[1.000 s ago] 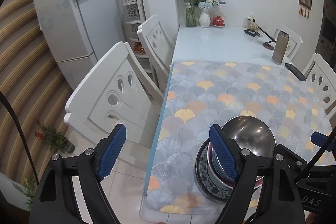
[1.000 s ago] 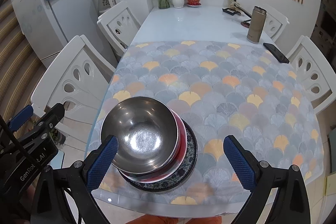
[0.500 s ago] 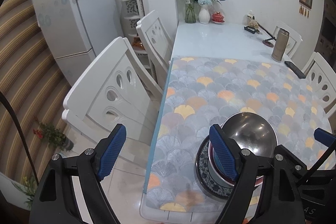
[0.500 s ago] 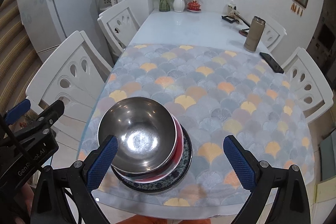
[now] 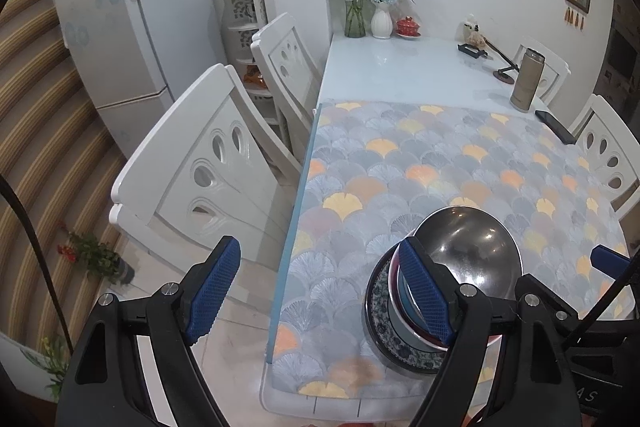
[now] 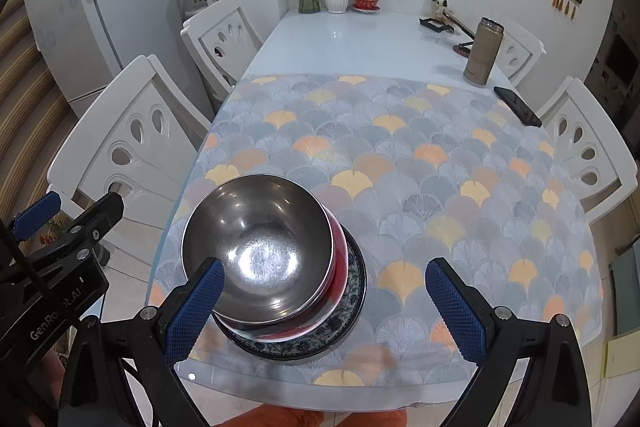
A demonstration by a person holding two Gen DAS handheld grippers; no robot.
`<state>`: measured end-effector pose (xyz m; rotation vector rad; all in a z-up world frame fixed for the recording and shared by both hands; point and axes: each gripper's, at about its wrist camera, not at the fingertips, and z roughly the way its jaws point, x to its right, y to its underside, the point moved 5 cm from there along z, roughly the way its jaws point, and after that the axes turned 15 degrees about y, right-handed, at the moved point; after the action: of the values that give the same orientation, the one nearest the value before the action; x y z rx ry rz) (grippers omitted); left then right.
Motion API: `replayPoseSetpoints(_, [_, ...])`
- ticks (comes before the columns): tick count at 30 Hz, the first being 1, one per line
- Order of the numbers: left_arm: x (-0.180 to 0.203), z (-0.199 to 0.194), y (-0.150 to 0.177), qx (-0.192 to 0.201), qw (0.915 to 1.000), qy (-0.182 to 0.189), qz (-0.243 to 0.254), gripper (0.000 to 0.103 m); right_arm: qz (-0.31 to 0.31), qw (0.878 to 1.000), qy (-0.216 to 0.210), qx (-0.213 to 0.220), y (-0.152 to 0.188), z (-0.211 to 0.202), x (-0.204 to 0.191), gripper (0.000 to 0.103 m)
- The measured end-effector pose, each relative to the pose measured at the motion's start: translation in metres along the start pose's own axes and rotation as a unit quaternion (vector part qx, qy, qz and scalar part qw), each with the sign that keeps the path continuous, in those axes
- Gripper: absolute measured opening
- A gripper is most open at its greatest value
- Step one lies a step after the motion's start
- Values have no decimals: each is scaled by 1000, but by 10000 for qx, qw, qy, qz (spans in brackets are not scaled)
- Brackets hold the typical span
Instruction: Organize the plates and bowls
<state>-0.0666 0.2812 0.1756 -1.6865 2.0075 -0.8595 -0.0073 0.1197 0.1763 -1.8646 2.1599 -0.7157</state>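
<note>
- A shiny round steel bowl point(image 6: 258, 247) sits nested on top of a stack near the front left corner of the table point(image 6: 360, 39).
- Under it is a red bowl point(image 6: 340, 267), and at the bottom a round plate with a dark blue floral rim point(image 6: 352, 311).
- The stack rests on a mat patterned with grey, yellow and orange fan shapes point(image 6: 400, 167).
- The left gripper point(image 5: 320, 291) hangs with its blue-padded jaws spread wide and empty, one pad over the floor, the other in front of the stack.
- The right gripper point(image 6: 324, 307) is likewise spread wide above the stack, holding nothing.
- Farther back stand a tan metal flask point(image 6: 482, 53) and a black phone point(image 6: 517, 105); white chairs point(image 6: 132, 147) flank the table.
</note>
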Motion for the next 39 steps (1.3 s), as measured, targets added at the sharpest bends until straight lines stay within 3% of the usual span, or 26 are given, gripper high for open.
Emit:
replayPoseSetpoints(14, [-2,1,3,-72,9999,130,-67,80,-63,9999,131,-14,3,1,0,100])
replayPoseSetpoints(20, [-4,1,3,-104,9998,139,-102,80,-190,9986,450,221,3,-7,-2,100])
replayPoseSetpoints(39, [1,5,7,-179,9995,256,-44,80,93,9987,323,393,-5,-22,7,100])
